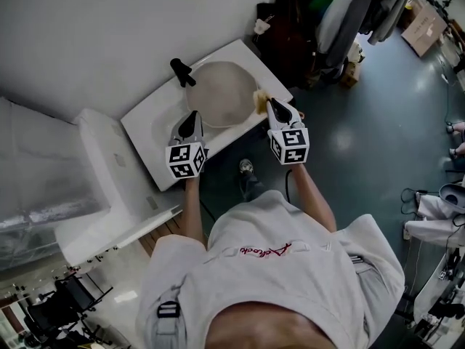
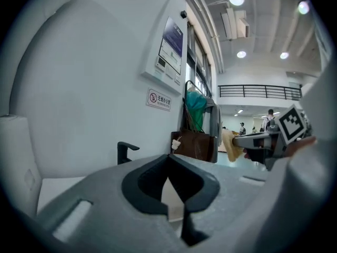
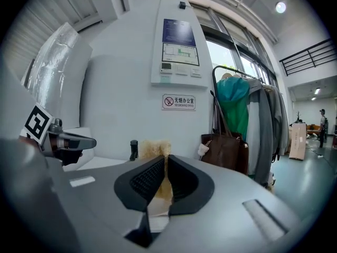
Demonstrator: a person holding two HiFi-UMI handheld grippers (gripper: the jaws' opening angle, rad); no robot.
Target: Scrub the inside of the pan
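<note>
Within the sink [image 1: 145,133] sits a pale round pan [image 1: 218,93].

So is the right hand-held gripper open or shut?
Shut: the right hand-held gripper pinches a yellow scrubber between its jaws.

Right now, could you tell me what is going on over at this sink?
A person stands at a white sink with a black tap, a gripper in each hand. The right gripper is shut on a yellowish sponge, held at the near right edge of the round hollow. The left gripper is shut with nothing in it, over the near rim. Whether that hollow is a pan or the basin itself cannot be told, and no scrubbing contact shows.
</note>
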